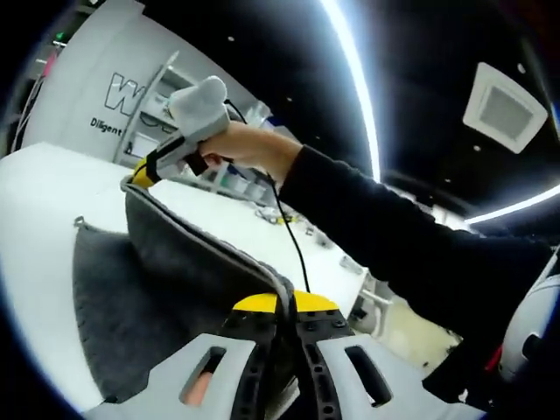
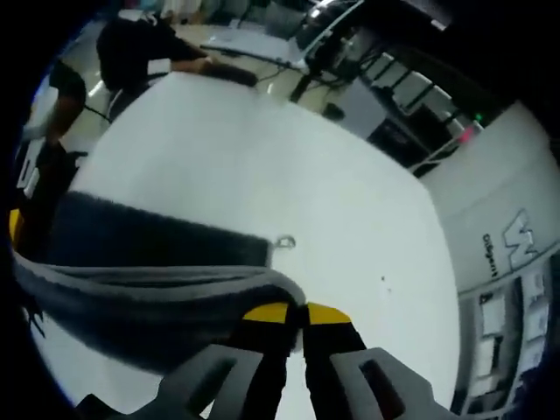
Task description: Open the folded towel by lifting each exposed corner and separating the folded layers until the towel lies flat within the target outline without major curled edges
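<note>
Mid-unfold: I have both claws clamped on the grey towel [image 1: 166, 262], left gripper [image 1: 285, 308] and right gripper [image 2: 296, 313] each pinching a corner of the top layer above the white table [image 2: 289, 166]. The lower layer lies flat on the table (hang loop [image 2: 284, 242] at its edge), so the lifted layer must yet be laid out flat; I can't make out the target outline.

— What does the towel [image 1: 140, 297] look like?
— Dark grey with a pale hem, and a small hanging loop [image 2: 284, 242] at one edge.
— Lying flat?
— Partly; one edge is raised, stretched taut above the layer below.

white table [image 2: 289, 166], ceiling light strip [image 1: 354, 79], seated person [image 2: 140, 48] at far edge.
</note>
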`<state>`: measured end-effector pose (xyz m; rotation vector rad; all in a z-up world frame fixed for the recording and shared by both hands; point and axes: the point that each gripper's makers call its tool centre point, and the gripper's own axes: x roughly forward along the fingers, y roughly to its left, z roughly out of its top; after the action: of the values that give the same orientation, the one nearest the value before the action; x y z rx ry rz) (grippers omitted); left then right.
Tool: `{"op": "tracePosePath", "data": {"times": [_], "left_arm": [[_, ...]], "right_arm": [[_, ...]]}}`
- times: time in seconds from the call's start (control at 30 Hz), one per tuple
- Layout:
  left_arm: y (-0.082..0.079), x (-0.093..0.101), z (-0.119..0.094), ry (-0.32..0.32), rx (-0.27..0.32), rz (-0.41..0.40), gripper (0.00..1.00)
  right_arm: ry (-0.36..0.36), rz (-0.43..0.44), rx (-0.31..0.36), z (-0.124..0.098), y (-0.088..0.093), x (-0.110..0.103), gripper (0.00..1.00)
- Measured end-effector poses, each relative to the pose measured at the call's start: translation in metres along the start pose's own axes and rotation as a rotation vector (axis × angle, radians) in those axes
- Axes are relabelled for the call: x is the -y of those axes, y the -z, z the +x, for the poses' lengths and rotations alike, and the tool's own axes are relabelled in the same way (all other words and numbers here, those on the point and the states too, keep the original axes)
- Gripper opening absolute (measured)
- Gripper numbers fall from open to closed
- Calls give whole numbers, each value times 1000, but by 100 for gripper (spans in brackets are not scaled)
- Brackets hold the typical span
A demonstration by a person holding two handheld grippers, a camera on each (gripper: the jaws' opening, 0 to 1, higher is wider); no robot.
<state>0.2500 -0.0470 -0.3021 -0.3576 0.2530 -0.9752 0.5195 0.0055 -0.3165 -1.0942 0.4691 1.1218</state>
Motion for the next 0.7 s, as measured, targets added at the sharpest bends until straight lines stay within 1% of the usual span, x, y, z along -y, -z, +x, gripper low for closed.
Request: {"op": "tracePosePath", "data": {"times": [0.27,0.4,0.47,0.5,0.67,0.7], "left_arm": [[3,11,16,31,-22,22,2],[7,13,27,37,-49,43,2],[9,15,32,41,-59,53,2],[9,15,33,43,-60,54,2],[14,17,41,58,-78,64,2],[17,21,44,60,-83,66,2]], "right_arm": [[28,14,-1,-16,12,2,0],[47,21,-18,-24,23,7,0],[55,30,-15,-28,27,9,0],[56,31,-14,-28,27,9,0],[66,44,-22,-36,42,10,0],[68,48,-24,-39,46,10,0]]}}
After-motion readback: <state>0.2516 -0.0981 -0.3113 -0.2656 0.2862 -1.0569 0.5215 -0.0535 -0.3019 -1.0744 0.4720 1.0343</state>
